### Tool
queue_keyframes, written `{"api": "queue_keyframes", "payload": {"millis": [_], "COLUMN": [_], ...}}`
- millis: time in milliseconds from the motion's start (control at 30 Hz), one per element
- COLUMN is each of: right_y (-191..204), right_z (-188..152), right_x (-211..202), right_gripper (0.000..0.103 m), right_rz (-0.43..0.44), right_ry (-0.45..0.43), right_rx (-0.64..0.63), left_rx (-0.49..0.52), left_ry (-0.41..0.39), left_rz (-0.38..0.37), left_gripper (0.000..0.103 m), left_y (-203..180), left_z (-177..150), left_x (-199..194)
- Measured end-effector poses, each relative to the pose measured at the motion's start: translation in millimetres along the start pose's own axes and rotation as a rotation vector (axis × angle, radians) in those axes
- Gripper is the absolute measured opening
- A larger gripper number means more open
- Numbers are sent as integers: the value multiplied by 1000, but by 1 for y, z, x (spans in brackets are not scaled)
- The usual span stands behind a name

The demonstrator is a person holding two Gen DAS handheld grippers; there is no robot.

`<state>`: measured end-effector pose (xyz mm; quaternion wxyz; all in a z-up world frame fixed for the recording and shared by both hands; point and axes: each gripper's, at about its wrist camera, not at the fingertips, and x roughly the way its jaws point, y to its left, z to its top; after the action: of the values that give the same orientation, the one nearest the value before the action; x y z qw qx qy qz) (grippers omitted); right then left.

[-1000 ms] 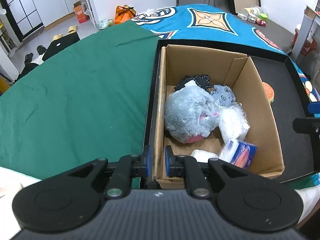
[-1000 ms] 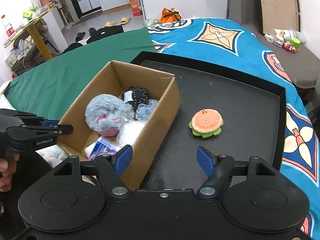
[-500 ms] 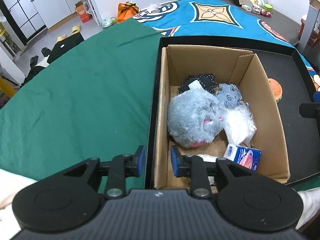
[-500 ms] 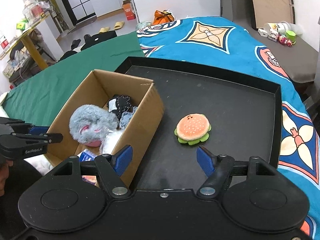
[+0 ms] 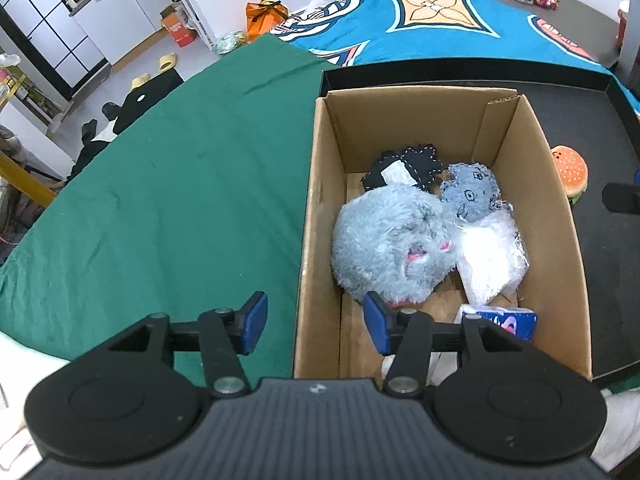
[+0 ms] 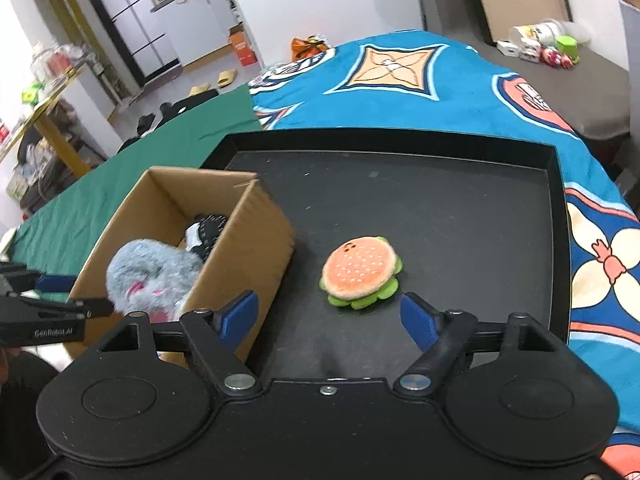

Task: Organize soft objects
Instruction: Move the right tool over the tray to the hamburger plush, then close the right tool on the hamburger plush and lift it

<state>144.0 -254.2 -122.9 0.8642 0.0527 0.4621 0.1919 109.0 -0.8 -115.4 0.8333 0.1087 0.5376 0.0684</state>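
Note:
A cardboard box point(image 5: 560, 240) stands on the black tray point(image 6: 440, 200). It holds a fluffy grey plush point(image 5: 388, 248), a denim toy point(image 5: 472, 196), a black stitched toy point(image 5: 412, 164), a white bagged item point(image 5: 488, 256) and a blue pack point(image 5: 508, 320). My left gripper point(image 5: 314, 322) straddles the box's left wall, jaws opening, pads clear of the cardboard. A burger plush point(image 6: 360, 270) lies on the tray right of the box point(image 6: 256, 240). My right gripper point(image 6: 328, 318) hovers just short of the burger, jaws opening, nothing between them.
Green cloth point(image 5: 180, 200) covers the table left of the tray, and a blue patterned blanket point(image 6: 400, 92) lies beyond it. The tray's raised rim point(image 6: 558, 208) bounds the right side. The left gripper point(image 6: 60, 308) shows at the right wrist view's left edge.
The left jaws, shut on the box's left wall a second ago, have spread apart and let it go. The right gripper has moved closer to the burger plush and opened wider.

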Motion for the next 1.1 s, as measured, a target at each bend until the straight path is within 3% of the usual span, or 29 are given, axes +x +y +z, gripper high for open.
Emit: {"api": "queue_keyframes", "payload": {"millis": [233,700,767,800,833,1100], "right_y": [-11,-7,-8,-9,-9,-12], "right_z": [2,6,6,6,5,-2], "right_x": [16,56,61,64,67,46], "right_gripper": [81,80,69,47,40,36], "right_rz": [-11,-23,-29,-27,-26,-38], "right_ry": [-28,16,34,50,71,83], "right_rx": [14,-84,-87,-79,-72,-41], "left_rx": [37,36,33,29,26,-6], "left_ry": [21,56,55,54,52,46], "left_rz": [47,67,65,65,64,63], "left_gripper": [52,52,52,52,52,52], "left_y": [-15,-18,-18,-18,-17,-9], "left_z": [4,5,5,5,4,3], "left_x": [6,8,8,8,8,8]}}
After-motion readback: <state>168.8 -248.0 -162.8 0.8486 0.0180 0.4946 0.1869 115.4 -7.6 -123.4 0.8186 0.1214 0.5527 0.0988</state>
